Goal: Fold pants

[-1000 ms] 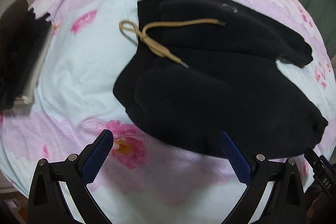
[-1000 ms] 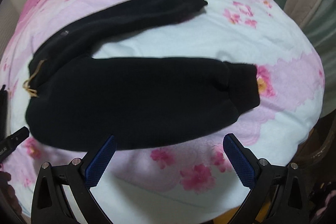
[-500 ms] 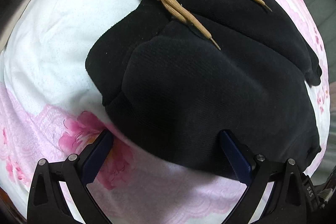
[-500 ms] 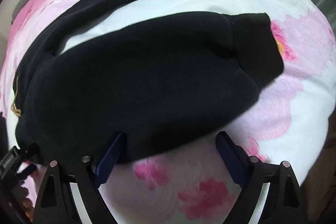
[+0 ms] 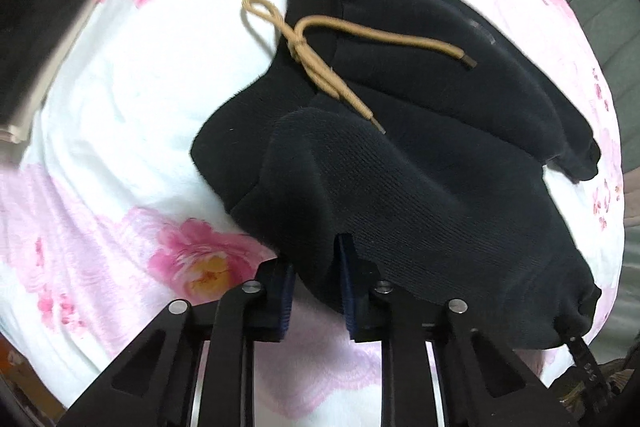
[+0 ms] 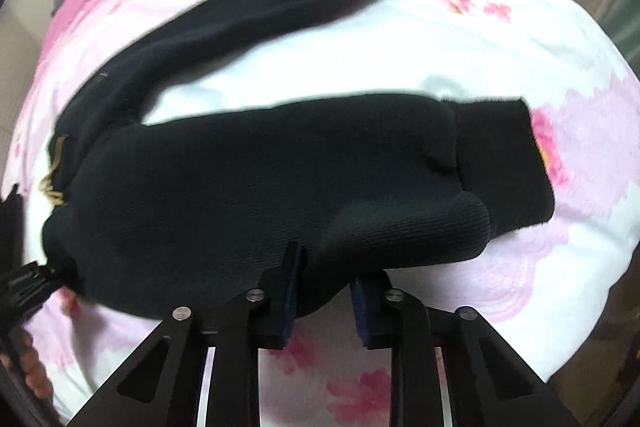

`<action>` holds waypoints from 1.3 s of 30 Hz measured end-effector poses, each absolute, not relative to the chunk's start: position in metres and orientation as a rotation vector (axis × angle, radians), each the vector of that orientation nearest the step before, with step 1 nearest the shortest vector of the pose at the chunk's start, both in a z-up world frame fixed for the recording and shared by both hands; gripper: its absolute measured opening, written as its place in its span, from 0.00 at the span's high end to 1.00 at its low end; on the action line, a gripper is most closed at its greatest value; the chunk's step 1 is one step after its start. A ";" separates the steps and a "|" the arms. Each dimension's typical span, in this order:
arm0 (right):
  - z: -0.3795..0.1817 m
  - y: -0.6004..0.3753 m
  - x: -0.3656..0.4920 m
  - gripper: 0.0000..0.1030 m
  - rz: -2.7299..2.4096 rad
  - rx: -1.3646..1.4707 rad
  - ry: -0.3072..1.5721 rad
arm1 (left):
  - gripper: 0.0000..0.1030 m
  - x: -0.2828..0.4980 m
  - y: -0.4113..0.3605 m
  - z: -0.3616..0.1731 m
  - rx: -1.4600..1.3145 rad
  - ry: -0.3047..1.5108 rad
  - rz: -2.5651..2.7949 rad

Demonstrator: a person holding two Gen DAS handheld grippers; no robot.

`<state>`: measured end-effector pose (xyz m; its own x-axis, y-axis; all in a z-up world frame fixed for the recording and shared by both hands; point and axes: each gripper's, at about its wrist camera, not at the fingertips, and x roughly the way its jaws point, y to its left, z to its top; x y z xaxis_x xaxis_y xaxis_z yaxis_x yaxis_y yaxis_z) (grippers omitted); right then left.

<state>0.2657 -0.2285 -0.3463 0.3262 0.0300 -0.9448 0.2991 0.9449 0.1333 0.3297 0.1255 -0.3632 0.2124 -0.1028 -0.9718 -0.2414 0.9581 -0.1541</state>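
Black knit pants [image 5: 420, 187] lie on a pink-and-white floral blanket [image 5: 120, 107], legs spread apart. A tan drawstring [image 5: 320, 67] lies across the waistband. My left gripper [image 5: 316, 279] is shut on the near edge of the pants by the waist, the cloth bunched between its blue pads. In the right wrist view the pants [image 6: 260, 179] stretch left to right, the near leg ending in a cuff [image 6: 508, 163], the far leg [image 6: 240, 15] angled away. My right gripper [image 6: 328, 283] is shut on the near leg's lower edge, lifting a fold.
A dark object [image 5: 36, 39] rests on the blanket's far left. The left gripper's tip [image 6: 24, 283] shows at the left edge of the right wrist view. A green surface [image 5: 600, 7] lies beyond the bed at the right.
Both grippers went from wide open above the blanket to shut on the near edge of the pants. The cloth now bunches up at each grip.
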 end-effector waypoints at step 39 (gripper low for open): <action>-0.222 -0.250 0.507 0.83 -0.070 0.289 1.094 | 0.87 0.532 0.096 -0.274 -0.300 1.254 0.202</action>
